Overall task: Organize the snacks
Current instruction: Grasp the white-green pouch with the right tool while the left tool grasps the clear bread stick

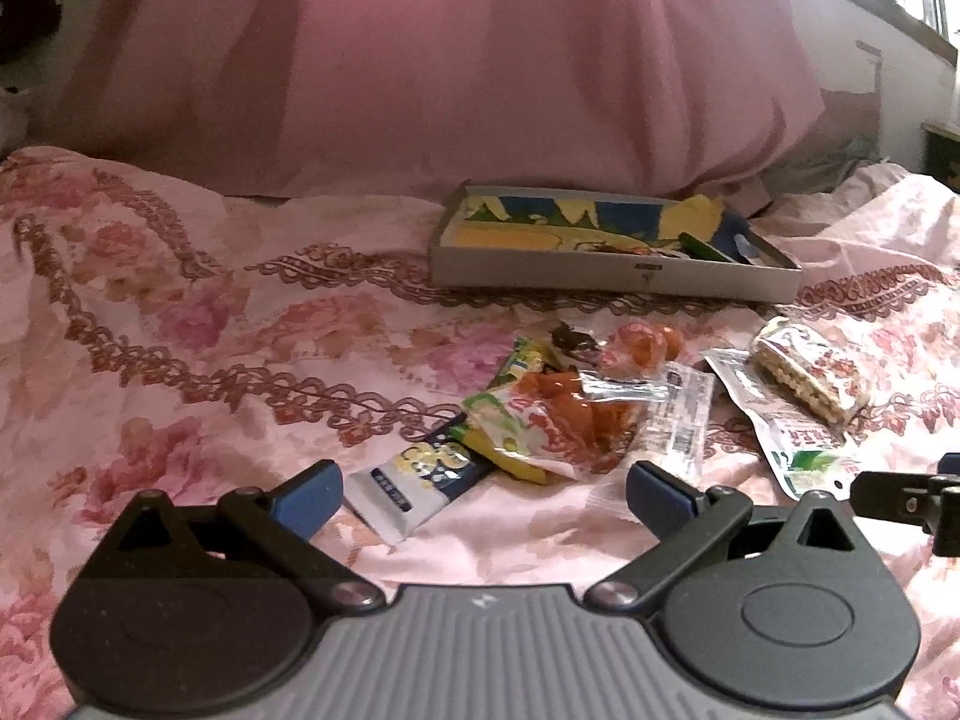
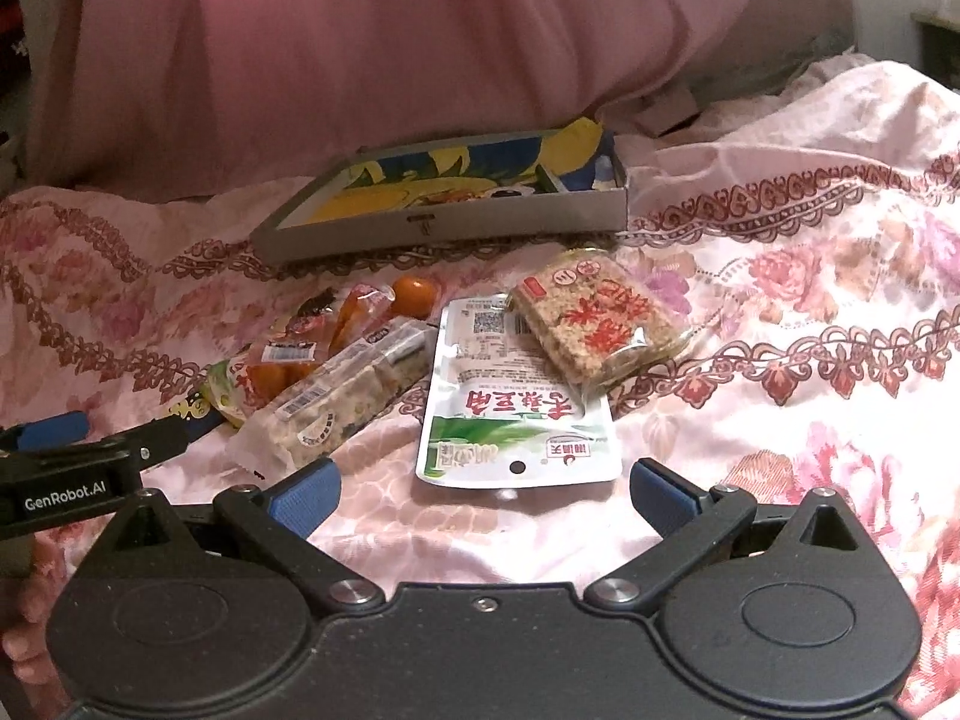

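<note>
- The floral bedspread (image 2: pixel 780 276) is soft and rumpled, so any packet pressed down on it may sink or slide instead of lifting cleanly.
- The shallow cardboard box (image 2: pixel 456 222) lies beyond the heap, near the pink pillow (image 2: pixel 360 48); a careless drop could tip its low wall or miss it.
- The white and green pouch (image 2: pixel 516 414) lies flat, just ahead of the right gripper (image 2: pixel 483 489), whose jaws are spread wide and empty; flat foil may slip out.
- The rice cracker pack (image 2: pixel 600 324) overlaps that pouch and could be dragged along.
- The left gripper (image 1: pixel 483 489), equally released, faces the blue and white bar (image 1: pixel 414 480), tucked under other wrappers, which may scatter.
</note>
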Action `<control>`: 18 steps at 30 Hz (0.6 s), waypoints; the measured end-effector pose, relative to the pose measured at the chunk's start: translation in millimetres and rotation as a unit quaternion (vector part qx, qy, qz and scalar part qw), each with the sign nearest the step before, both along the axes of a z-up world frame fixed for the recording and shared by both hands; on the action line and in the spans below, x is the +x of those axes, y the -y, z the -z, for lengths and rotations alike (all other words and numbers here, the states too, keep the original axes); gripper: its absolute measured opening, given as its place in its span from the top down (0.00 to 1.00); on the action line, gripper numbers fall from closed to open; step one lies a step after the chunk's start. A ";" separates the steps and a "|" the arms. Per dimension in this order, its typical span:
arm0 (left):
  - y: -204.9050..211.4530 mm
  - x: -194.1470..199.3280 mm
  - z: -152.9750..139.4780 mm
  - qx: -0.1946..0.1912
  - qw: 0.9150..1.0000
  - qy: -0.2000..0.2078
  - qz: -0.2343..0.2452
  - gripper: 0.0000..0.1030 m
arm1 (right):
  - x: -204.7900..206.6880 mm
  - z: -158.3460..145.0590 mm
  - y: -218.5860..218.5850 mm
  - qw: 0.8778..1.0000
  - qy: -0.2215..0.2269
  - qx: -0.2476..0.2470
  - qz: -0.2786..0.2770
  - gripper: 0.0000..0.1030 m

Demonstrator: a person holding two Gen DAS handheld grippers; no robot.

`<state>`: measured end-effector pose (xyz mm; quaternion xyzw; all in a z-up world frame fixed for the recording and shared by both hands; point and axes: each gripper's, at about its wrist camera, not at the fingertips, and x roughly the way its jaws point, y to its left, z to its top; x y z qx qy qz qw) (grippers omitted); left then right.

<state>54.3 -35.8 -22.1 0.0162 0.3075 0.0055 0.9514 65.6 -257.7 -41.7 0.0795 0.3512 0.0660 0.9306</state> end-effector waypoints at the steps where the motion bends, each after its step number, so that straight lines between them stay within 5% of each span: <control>1: 0.5 1.6 -0.1 0.000 1.000 0.001 0.006 0.00 | 1.7 0.2 2.0 1.000 -0.001 0.005 0.001 0.01; 10: 9.2 24.0 -8.9 0.014 0.996 0.010 0.082 0.00 | 32.3 14.4 29.9 0.996 -0.044 0.064 0.033 0.01; 18: 28.0 41.2 -9.1 -0.002 0.987 -0.024 0.162 0.00 | 61.8 32.7 32.7 0.995 -0.079 0.054 0.012 0.01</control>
